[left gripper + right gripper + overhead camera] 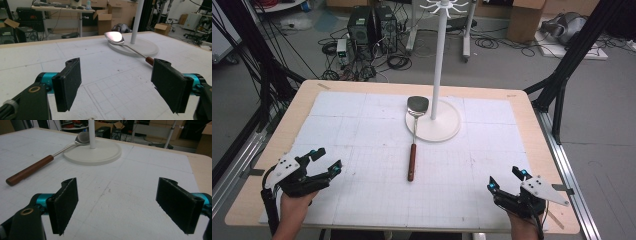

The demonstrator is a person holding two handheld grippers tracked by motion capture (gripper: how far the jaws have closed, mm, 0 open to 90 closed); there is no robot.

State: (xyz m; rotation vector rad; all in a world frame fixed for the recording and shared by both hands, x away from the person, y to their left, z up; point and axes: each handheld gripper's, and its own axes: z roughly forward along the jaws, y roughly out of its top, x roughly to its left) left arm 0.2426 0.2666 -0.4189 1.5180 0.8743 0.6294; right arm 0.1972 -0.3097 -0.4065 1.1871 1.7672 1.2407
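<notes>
We note a grey floor (532, 65) beyond the table, strewn with loose black cables (392, 60). Two dark computer towers (372, 27) stand on it at the far side. Cardboard boxes (105, 21) sit against the back, just beside a workbench (62, 11) carrying equipment. Black frame struts (572, 55) rise at both sides. Lighting is even and indoor; we cannot make out any windows.

Metal spatula (414, 135) with reddish-brown wooden handle, lying flat, blade resting on the rim of the white stand base (447, 131), handle pointing away from it.
</notes>
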